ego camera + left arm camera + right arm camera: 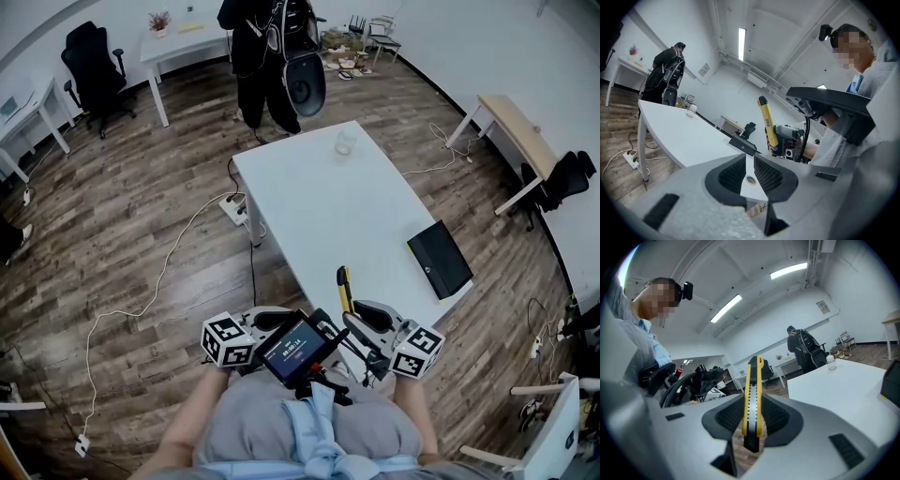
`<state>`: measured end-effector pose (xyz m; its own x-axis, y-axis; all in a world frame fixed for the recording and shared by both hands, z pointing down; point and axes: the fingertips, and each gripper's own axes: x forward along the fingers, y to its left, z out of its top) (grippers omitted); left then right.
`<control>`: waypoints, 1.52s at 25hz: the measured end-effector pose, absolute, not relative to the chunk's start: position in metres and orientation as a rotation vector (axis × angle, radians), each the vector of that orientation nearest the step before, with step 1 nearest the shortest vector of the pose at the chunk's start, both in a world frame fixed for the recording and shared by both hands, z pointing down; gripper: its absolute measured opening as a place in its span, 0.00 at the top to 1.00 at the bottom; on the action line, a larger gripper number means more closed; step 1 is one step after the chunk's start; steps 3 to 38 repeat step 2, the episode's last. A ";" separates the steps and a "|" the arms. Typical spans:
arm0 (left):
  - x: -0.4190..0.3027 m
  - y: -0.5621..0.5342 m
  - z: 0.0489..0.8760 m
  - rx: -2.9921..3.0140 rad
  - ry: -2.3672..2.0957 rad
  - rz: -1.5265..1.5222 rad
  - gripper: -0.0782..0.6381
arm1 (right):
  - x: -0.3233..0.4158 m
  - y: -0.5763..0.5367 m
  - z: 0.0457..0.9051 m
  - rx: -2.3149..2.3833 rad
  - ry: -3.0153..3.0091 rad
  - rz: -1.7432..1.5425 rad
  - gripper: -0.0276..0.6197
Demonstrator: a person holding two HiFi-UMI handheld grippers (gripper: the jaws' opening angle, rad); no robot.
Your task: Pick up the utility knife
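The yellow utility knife (753,399) stands on edge between the pads of my right gripper (752,420), which is shut on it. In the head view the knife (345,289) sticks out of the right gripper (359,323) over the near edge of the white table (309,202). The left gripper view shows the knife (767,121) upright in the right gripper (786,140). My left gripper (747,158) is shut with nothing in it. It stays close to my body, left of the right one (270,321).
On the table's right edge lies a black flat box (439,260), and a small clear jar (344,142) stands at the far end. A person in black (267,52) stands beyond the table. Cables and a power strip (234,208) lie on the wood floor.
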<state>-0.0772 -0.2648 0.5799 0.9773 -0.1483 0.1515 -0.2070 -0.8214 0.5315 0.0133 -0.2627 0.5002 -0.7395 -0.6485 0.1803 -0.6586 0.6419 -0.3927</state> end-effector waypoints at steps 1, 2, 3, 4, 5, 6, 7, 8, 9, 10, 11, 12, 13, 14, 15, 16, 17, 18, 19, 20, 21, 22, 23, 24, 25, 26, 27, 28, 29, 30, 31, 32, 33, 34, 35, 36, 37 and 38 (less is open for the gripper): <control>-0.077 -0.265 0.579 2.550 -0.248 0.138 0.82 | 0.013 -0.263 0.500 1.125 -2.826 0.691 0.77; -0.077 -0.264 0.579 2.550 -0.247 0.137 0.82 | 0.013 -0.262 0.499 1.126 -2.826 0.691 0.77; -0.077 -0.264 0.579 2.550 -0.247 0.137 0.82 | 0.013 -0.262 0.499 1.126 -2.826 0.691 0.77; -0.077 -0.264 0.579 2.550 -0.247 0.137 0.82 | 0.013 -0.262 0.499 1.126 -2.826 0.691 0.77; -0.077 -0.264 0.579 2.550 -0.247 0.137 0.82 | 0.013 -0.262 0.499 1.126 -2.826 0.691 0.77; -0.077 -0.264 0.579 2.550 -0.247 0.137 0.82 | 0.013 -0.262 0.499 1.126 -2.826 0.691 0.77; -0.077 -0.264 0.579 2.550 -0.247 0.137 0.82 | 0.013 -0.262 0.499 1.126 -2.826 0.691 0.77; -0.077 -0.264 0.579 2.550 -0.247 0.137 0.82 | 0.013 -0.262 0.499 1.126 -2.826 0.691 0.77; -0.077 -0.264 0.579 2.550 -0.247 0.137 0.82 | 0.013 -0.262 0.499 1.126 -2.826 0.691 0.77; -0.077 -0.264 0.579 2.550 -0.247 0.137 0.82 | 0.013 -0.262 0.499 1.126 -2.826 0.691 0.77; -0.077 -0.264 0.579 2.550 -0.247 0.137 0.82 | 0.013 -0.262 0.499 1.126 -2.826 0.691 0.77; -0.077 -0.264 0.579 2.550 -0.247 0.137 0.82 | 0.013 -0.262 0.499 1.126 -2.826 0.691 0.77; -0.077 -0.264 0.579 2.550 -0.247 0.137 0.82 | 0.013 -0.262 0.499 1.126 -2.826 0.691 0.77; -0.077 -0.264 0.579 2.550 -0.247 0.137 0.82 | 0.013 -0.262 0.499 1.126 -2.826 0.691 0.77; -0.077 -0.264 0.579 2.550 -0.247 0.137 0.82 | 0.013 -0.262 0.499 1.126 -2.826 0.691 0.77; -0.077 -0.264 0.579 2.550 -0.247 0.137 0.82 | 0.013 -0.262 0.499 1.126 -2.826 0.691 0.77; -0.077 -0.264 0.579 2.550 -0.247 0.137 0.82 | 0.013 -0.262 0.499 1.126 -2.826 0.691 0.77; -0.077 -0.264 0.579 2.550 -0.247 0.137 0.82 | 0.013 -0.262 0.499 1.126 -2.826 0.691 0.77; -0.077 -0.264 0.579 2.550 -0.247 0.137 0.82 | 0.013 -0.262 0.499 1.126 -2.826 0.691 0.77; -0.077 -0.264 0.579 2.550 -0.247 0.137 0.82 | 0.013 -0.262 0.499 1.126 -2.826 0.691 0.77; -0.077 -0.264 0.579 2.550 -0.247 0.137 0.82 | 0.013 -0.262 0.499 1.126 -2.826 0.691 0.77; -0.077 -0.264 0.579 2.550 -0.247 0.137 0.82 | 0.013 -0.262 0.499 1.126 -2.826 0.691 0.77; -0.077 -0.264 0.579 2.550 -0.247 0.137 0.82 | 0.013 -0.262 0.499 1.126 -2.826 0.691 0.77; -0.077 -0.264 0.579 2.550 -0.247 0.137 0.82 | 0.013 -0.262 0.499 1.126 -2.826 0.691 0.77; -0.077 -0.264 0.579 2.550 -0.247 0.137 0.82 | 0.013 -0.262 0.499 1.126 -2.826 0.691 0.77; -0.077 -0.264 0.579 2.550 -0.247 0.137 0.82 | 0.013 -0.262 0.499 1.126 -2.826 0.691 0.77; -0.077 -0.264 0.579 2.550 -0.247 0.137 0.82 | 0.013 -0.262 0.499 1.126 -2.826 0.691 0.77; -0.077 -0.264 0.579 2.550 -0.247 0.137 0.82 | 0.013 -0.262 0.499 1.126 -2.826 0.691 0.77; -0.077 -0.264 0.579 2.550 -0.247 0.137 0.82 | 0.013 -0.262 0.499 1.126 -2.826 0.691 0.77; -0.077 -0.264 0.579 2.550 -0.247 0.137 0.82 | 0.013 -0.262 0.499 1.126 -2.826 0.691 0.77; -0.077 -0.264 0.579 2.550 -0.247 0.137 0.82 | 0.013 -0.262 0.499 1.126 -2.826 0.691 0.77; -0.077 -0.264 0.579 2.550 -0.247 0.137 0.82 | 0.013 -0.262 0.499 1.126 -2.826 0.691 0.77; -0.077 -0.264 0.579 2.550 -0.247 0.137 0.82 | 0.013 -0.262 0.499 1.126 -2.826 0.691 0.77; -0.077 -0.264 0.579 2.550 -0.247 0.137 0.82 | 0.013 -0.262 0.499 1.126 -2.826 0.691 0.77; -0.077 -0.264 0.579 2.550 -0.247 0.137 0.82 | 0.013 -0.262 0.499 1.126 -2.826 0.691 0.77; -0.077 -0.264 0.579 2.550 -0.247 0.137 0.82 | 0.013 -0.262 0.499 1.126 -2.826 0.691 0.77; -0.077 -0.264 0.579 2.550 -0.247 0.137 0.82 | 0.013 -0.262 0.499 1.126 -2.826 0.691 0.77; -0.077 -0.264 0.579 2.550 -0.247 0.137 0.82 | 0.013 -0.262 0.499 1.126 -2.826 0.691 0.77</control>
